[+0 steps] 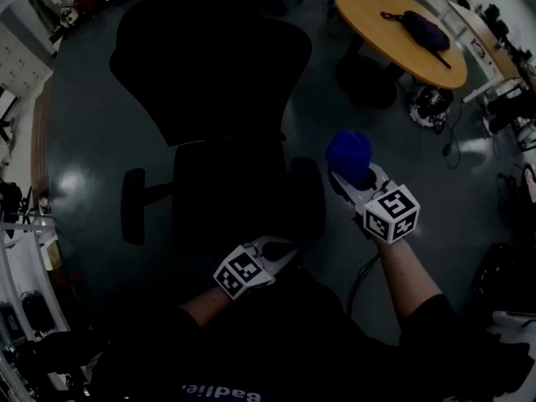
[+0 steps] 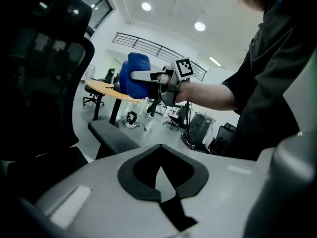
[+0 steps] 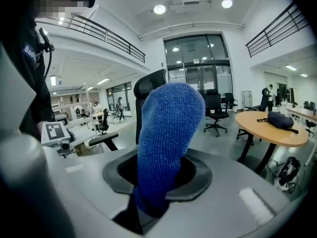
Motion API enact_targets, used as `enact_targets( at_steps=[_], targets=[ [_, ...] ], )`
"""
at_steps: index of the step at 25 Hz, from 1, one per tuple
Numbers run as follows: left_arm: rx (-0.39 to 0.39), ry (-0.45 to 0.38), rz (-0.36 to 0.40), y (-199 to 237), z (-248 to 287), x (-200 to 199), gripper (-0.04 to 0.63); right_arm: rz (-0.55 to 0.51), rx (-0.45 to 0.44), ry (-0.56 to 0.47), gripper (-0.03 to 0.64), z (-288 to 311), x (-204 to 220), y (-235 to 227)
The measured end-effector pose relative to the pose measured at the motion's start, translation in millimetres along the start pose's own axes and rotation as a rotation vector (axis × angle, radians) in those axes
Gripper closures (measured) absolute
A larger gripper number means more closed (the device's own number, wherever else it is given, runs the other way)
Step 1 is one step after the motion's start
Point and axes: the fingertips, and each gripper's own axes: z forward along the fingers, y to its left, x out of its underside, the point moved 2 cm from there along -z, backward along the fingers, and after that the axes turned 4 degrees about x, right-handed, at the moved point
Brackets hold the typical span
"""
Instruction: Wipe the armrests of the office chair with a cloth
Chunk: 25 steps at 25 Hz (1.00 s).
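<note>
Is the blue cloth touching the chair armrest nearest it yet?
Apart. The left gripper view shows the cloth held in the air above the armrest, with open space plainly visible between them.

An open-plan office: swivel chairs [image 3: 218, 110], round table [image 3: 262, 129], glass doors [image 3: 198, 68].

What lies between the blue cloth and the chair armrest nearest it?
Nothing but air: the left gripper view shows the cloth held above the armrest, clearly apart from it.
</note>
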Motion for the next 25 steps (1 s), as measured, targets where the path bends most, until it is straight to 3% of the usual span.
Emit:
enact_targets(
  at_steps=[4,7,16,21,25],
  targets=[
    [-0.141,0.018,-0.117,17.2,16.8,22.4,0.575,-0.038,-0.087,0.060,0.492,42.1,21.5,-34.6],
    [-0.198,0.044,-0.181,19.1,31.7,38.8,0.575,-0.096,-0.138,0.120,0.492,72.9,46.0,-50.1],
    [-0.257,0.091,-0.241,29.9,66.7,66.6,0.577,-0.313,-0.257,0.258,0.491,136.0,98.9,-57.0],
    [-0.272,0.053,-0.256,38.6,72.6,67.6,0.575,-0.454,-0.327,0.318,0.492,150.2,108.2,-46.2],
    [-0.276,0.039,-0.255,39.5,70.1,67.9,0.577,-0.493,-0.339,0.329,0.492,153.2,115.8,-35.9]
  ],
)
